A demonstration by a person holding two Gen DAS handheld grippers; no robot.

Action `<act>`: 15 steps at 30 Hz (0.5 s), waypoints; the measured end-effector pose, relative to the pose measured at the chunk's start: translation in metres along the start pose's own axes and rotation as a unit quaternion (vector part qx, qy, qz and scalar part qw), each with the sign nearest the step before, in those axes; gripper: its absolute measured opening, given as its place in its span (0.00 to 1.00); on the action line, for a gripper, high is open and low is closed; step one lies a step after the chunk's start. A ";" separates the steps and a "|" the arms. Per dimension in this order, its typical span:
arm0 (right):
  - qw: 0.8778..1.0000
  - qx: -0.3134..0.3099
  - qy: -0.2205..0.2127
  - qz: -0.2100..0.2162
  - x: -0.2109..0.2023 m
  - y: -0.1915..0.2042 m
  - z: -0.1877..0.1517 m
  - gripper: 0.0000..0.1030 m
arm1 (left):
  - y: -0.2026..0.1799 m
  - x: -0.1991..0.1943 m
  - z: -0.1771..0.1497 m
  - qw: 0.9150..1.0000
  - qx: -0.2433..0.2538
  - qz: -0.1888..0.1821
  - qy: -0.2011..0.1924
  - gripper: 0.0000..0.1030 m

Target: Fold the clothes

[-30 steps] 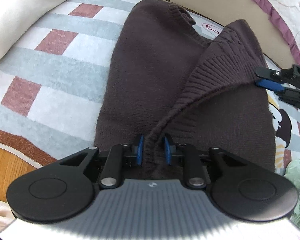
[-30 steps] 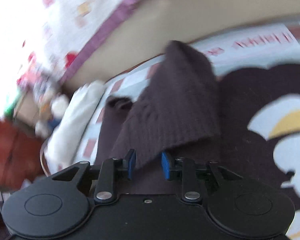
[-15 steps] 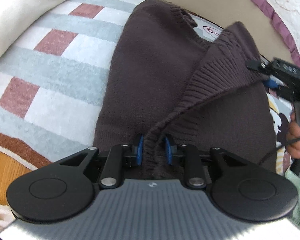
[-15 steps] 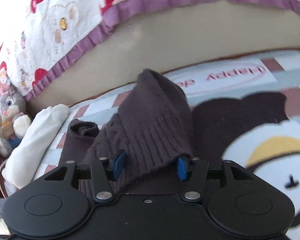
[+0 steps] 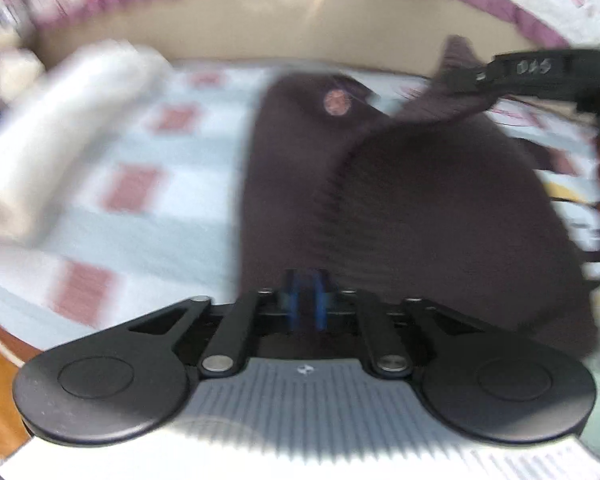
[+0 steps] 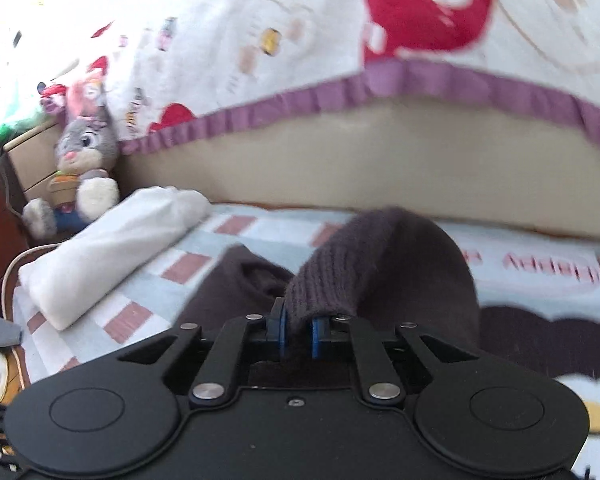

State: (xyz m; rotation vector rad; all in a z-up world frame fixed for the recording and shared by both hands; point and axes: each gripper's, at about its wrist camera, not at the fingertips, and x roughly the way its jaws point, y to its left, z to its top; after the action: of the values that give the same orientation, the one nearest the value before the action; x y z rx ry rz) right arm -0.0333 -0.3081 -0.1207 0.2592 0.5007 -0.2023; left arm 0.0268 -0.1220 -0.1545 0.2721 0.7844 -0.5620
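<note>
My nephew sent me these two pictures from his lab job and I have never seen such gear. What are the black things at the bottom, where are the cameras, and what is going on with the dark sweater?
There is no robot here: a person holds a two-finger gripper in each hand, and each carries a wide-angle camera looking along its fingers. One picture is from the left gripper, the other from the right gripper. A dark brown sweater lies on a checked blanket, beside a rolled white towel and a toy rabbit. The left gripper is shut on the sweater's near edge. The right gripper is closing on its ribbed hem, lifted off the blanket.
</note>
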 end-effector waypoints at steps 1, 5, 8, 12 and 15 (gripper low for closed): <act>1.000 -0.007 -0.005 0.000 0.000 0.005 0.006 0.14 | 0.006 -0.002 0.002 1.000 -0.010 0.009 -0.008 0.00; 0.999 -0.025 -0.019 0.010 0.005 0.017 0.036 0.13 | 0.031 -0.014 0.003 0.996 -0.087 -0.014 -0.025 0.00; 0.997 -0.065 -0.030 0.023 0.020 0.033 0.069 0.13 | 0.050 -0.015 -0.001 0.989 -0.139 -0.037 -0.024 0.00; 0.992 -0.107 -0.016 0.061 0.053 0.059 0.104 0.12 | 0.071 -0.010 -0.006 0.977 -0.197 -0.084 -0.003 0.02; 0.988 -0.095 0.060 0.105 0.097 0.072 0.104 0.09 | 0.071 0.000 -0.010 0.973 -0.207 -0.100 0.029 0.03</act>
State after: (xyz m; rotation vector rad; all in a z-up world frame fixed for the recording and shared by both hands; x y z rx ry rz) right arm 0.1143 -0.2827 -0.0670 0.1371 0.6032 0.0659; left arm 0.0613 -0.0597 -0.1593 -0.1791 0.9716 -0.5661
